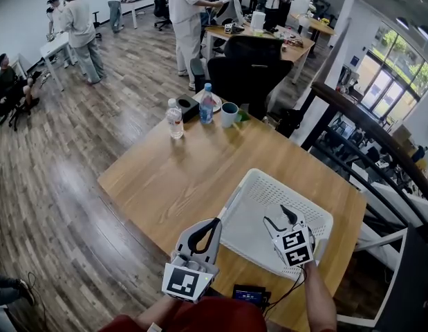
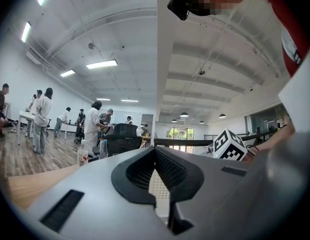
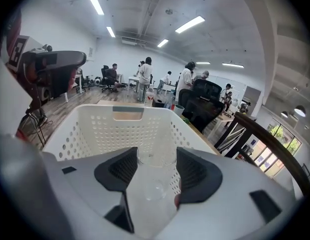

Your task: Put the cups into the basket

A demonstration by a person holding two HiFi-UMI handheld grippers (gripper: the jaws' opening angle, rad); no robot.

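The pale wooden worktop carries the white perforated plastic basket at its near right corner, close to the edge. The basket looks light. A knock from a descending gripper on its wall could slide it toward that edge.

The left gripper hangs just beside the basket's left wall. Its jaws are together at the tips and hold nothing; through the slit behind them only the basket's holes show. It is not bracing the basket, so nothing would stop a slide.

The right gripper is tilted downward above the basket's interior. Its jaws stand wide but are clamped on a clear plastic cup, with both black pads against its sides. The cup sits between the pads and reaches past them toward the basket's far wall, above the basket floor and not touching it.

The main risks lie with the cup. Thin clear plastic may buckle or slip under the squeeze. Let go from this height and tilt, it could bounce, roll or tip on its side. Which way its mouth faces is hard to read through the clear wall.

A blue mug stands at the worktop's far edge, well apart from both grippers, probably another cup to fetch.
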